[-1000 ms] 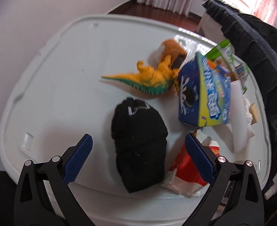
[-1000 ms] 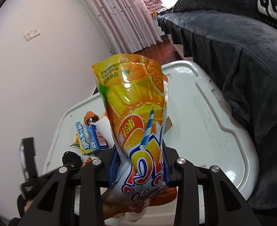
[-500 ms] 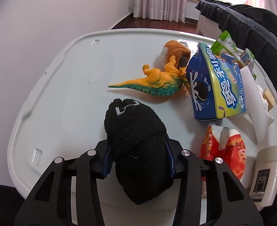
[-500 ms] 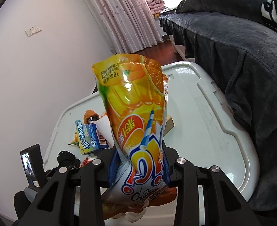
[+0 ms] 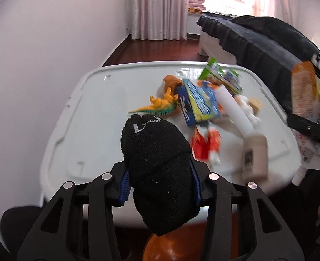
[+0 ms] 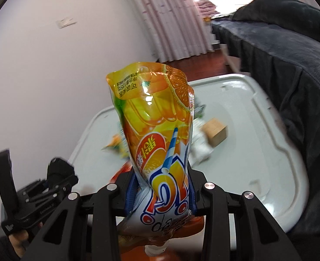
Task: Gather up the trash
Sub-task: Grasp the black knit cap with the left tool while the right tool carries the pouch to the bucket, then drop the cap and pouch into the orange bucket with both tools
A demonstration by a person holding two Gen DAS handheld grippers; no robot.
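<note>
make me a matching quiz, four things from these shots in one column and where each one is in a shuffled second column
Things:
1. black sock
2. orange drink pouch
3. toy dinosaur
4. wooden block

Places:
A. lying on the white lid, beside the blue box
B. clamped in the left gripper
C. on the lid, behind the pouch in the right wrist view
D. clamped in the right gripper

Pairs: 1-B, 2-D, 3-A, 4-C

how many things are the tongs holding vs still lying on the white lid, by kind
Held: 2, black knitted sock, orange juice pouch
Toys on white plastic lid: 1, orange-green dinosaur
Boxes: 1, blue cardboard box
Red wrappers: 1
Total: 5
</note>
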